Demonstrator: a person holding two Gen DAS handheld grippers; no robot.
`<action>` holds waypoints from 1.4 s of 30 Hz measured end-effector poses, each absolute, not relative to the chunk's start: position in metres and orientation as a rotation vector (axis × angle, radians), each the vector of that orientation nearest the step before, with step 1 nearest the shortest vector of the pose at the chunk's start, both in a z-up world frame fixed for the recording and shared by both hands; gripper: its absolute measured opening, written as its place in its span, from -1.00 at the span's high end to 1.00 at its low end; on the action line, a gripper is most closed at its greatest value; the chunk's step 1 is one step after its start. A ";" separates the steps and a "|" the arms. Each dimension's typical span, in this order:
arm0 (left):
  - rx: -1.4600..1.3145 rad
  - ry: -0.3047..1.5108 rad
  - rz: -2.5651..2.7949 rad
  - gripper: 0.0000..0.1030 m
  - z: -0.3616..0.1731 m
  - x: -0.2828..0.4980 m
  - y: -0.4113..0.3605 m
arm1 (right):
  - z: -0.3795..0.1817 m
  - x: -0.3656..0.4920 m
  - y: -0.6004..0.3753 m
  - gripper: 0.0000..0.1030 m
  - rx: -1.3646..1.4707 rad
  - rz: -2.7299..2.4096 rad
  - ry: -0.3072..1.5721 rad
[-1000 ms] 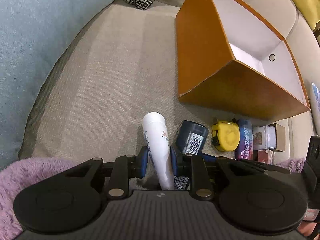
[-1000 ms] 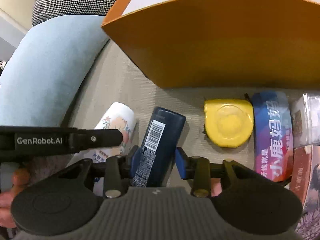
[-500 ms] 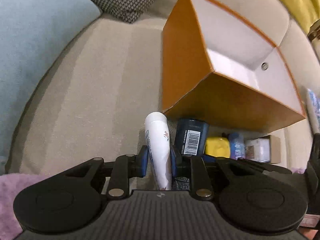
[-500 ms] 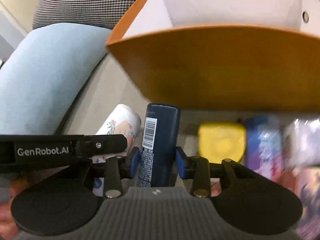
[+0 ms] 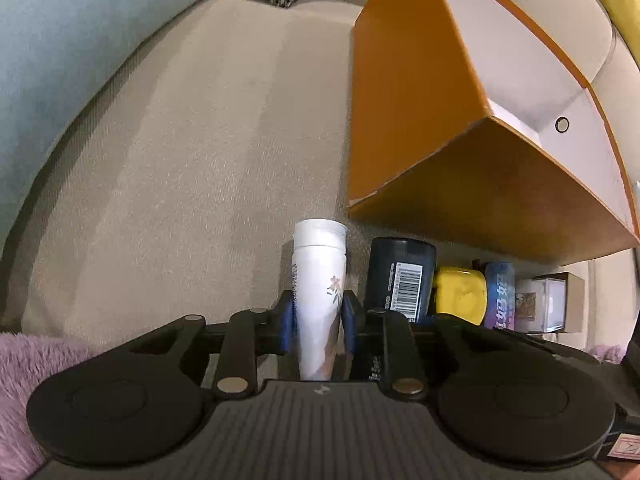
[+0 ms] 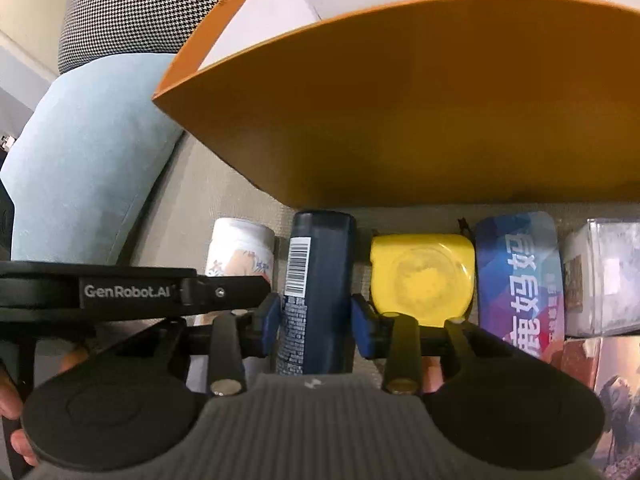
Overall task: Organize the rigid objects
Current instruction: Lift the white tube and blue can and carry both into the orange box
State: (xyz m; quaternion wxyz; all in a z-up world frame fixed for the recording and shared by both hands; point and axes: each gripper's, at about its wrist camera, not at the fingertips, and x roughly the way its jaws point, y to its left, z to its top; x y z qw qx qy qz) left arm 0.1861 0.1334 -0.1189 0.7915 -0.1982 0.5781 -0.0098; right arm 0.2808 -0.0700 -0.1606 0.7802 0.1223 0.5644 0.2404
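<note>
Only from the right wrist: a hand [image 6: 12, 428] behind the left gripper [image 6: 240, 286].

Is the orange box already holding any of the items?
No. In the left wrist view the orange box shows only bare white inner walls and floor, with nothing visible inside.

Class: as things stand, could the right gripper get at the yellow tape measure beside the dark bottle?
Probably not yet: the right gripper is shut on the dark bottle. The yellow tape measure lies uncovered just beside it.

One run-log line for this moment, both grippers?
left gripper: shut on white tube | right gripper: shut on dark blue bottle | orange box: open, ahead | neither item boxed yet
</note>
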 end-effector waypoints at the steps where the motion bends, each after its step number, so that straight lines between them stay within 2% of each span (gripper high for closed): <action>1: -0.414 1.233 -0.019 0.50 -0.118 0.184 0.132 | -0.162 0.281 -0.072 0.25 0.269 0.521 1.218; 10: -0.393 1.122 -0.041 0.51 -0.087 0.159 0.126 | -0.133 0.258 -0.059 0.27 0.199 0.559 1.152; 18: -0.396 0.970 -0.121 0.52 -0.014 0.140 0.118 | -0.082 0.242 -0.088 0.29 0.209 0.573 1.033; 23: -0.373 0.876 -0.188 0.51 0.040 0.161 0.111 | -0.027 0.250 -0.116 0.29 0.252 0.577 0.906; 29: -0.288 0.823 -0.228 0.52 0.076 0.216 0.087 | 0.031 0.282 -0.144 0.29 0.251 0.558 0.792; 35: -0.230 0.981 -0.208 0.52 0.037 0.277 0.068 | 0.027 0.338 -0.143 0.29 0.184 0.486 0.867; 42: -0.124 1.143 -0.168 0.51 -0.018 0.322 0.046 | -0.053 0.386 -0.133 0.29 0.119 0.433 1.061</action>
